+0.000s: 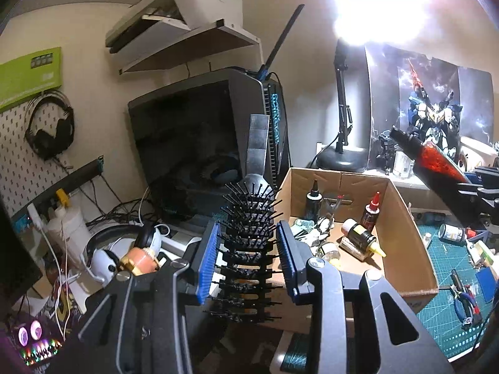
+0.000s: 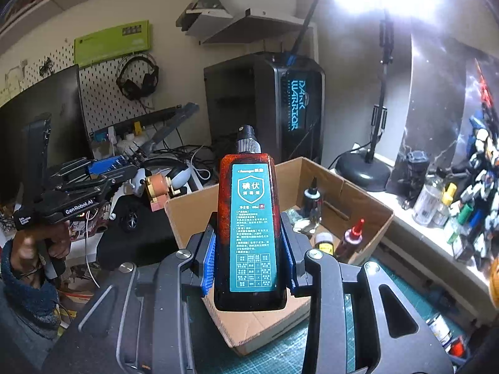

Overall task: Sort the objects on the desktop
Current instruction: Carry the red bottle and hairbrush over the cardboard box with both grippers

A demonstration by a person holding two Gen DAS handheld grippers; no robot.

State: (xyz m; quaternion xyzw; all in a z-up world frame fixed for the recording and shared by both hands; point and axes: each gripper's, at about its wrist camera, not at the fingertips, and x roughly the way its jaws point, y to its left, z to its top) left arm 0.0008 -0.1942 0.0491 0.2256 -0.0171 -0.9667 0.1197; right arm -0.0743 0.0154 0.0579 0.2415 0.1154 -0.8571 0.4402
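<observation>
Left wrist: left tool (image 1: 246, 263) grips one hairbrush (image 1: 249, 249); right tool (image 2: 249, 255) grips one bottle (image 2: 251, 218).

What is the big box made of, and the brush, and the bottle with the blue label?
The box looks like plain brown cardboard: matte, with folded flaps. The hairbrush seems black plastic with thin bristles and a shiny, perhaps metallic, handle. The bottle looks like dark glossy plastic or glass; its reddish see-through edges don't settle which.
</observation>
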